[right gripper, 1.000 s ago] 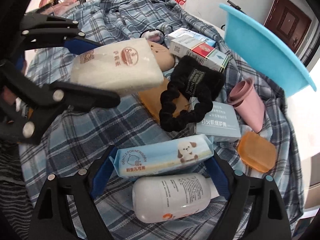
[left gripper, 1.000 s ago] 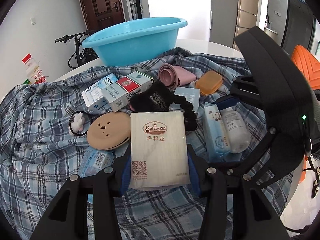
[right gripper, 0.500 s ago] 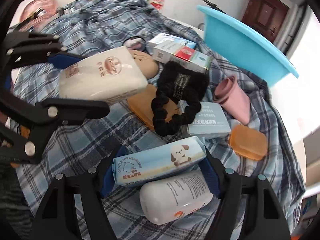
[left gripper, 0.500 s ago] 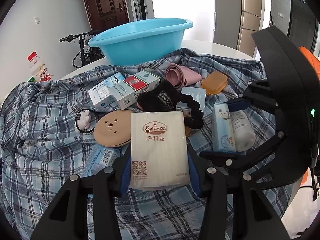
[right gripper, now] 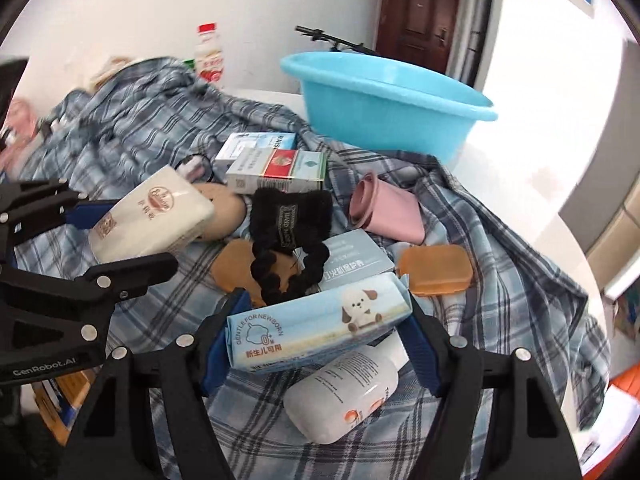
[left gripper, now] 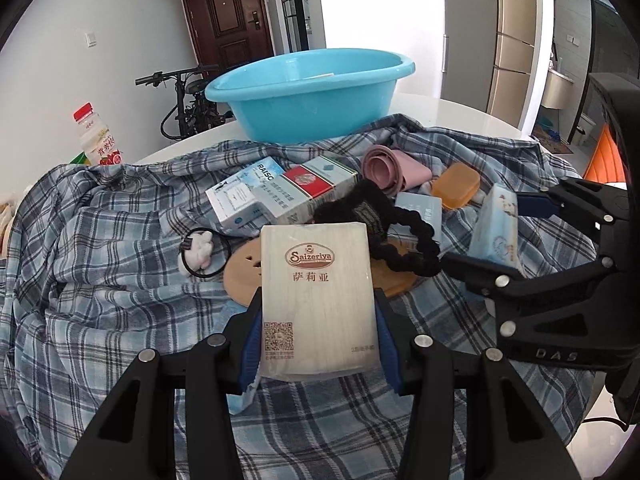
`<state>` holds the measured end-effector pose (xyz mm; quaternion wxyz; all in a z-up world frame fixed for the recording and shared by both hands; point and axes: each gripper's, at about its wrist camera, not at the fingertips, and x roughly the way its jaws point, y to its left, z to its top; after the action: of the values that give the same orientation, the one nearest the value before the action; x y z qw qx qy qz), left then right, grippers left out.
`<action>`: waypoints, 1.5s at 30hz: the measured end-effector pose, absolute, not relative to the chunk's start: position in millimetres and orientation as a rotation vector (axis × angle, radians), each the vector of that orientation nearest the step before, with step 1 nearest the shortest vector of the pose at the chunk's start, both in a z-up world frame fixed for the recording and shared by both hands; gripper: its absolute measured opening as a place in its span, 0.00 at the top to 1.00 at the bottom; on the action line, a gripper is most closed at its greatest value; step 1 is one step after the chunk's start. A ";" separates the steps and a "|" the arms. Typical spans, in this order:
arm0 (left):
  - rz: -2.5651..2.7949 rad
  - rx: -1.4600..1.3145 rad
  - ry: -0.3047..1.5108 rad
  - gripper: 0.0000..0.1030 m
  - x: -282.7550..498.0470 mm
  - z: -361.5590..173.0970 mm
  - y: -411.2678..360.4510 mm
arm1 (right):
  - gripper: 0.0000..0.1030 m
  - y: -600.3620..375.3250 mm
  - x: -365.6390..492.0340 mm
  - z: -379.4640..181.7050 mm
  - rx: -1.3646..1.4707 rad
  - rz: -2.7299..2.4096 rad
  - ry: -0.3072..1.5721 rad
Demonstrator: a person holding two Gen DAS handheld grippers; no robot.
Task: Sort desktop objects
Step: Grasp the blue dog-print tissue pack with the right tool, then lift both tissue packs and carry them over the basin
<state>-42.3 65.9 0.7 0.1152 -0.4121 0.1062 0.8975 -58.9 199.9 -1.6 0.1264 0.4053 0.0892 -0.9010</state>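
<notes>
Plaid cloth (left gripper: 120,280): one basin (left gripper: 312,92), two boxes (left gripper: 280,196)

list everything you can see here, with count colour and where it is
basin: 1, light blue, far end of the table
plaid cloth: 1, blue and white, spread under the clutter
drink bottle: 1, white with red cap, far left
cartons: 2, white and blue, one with a red panel, mid cloth
folded cup: 1, pink, on its side near the basin
soap case: 1, orange, right side
flat box: 1, pale blue, centre
scrunchie: 1, black, centre
lotion bottle: 1, white, lying near the front
napkin pack: 1, cream, in the left gripper
wipes pack: 1, light blue, in the right gripper
</notes>
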 end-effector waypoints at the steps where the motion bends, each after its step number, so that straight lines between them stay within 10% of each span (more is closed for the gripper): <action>1: 2.631 -1.203 0.308 0.51 -44.2 2.4 64.4 | 0.31 201.7 -59.8 0.0 1.191 -2.640 0.250; 45: 2.673 -1.036 0.280 0.51 -192.2 87.1 89.8 | 0.31 232.9 -173.4 114.0 0.910 -2.892 0.123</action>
<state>-192.2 89.8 87.1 0.1302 -0.3566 0.0963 0.9201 -173.4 232.9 114.0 0.0537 0.2996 0.0406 -0.9517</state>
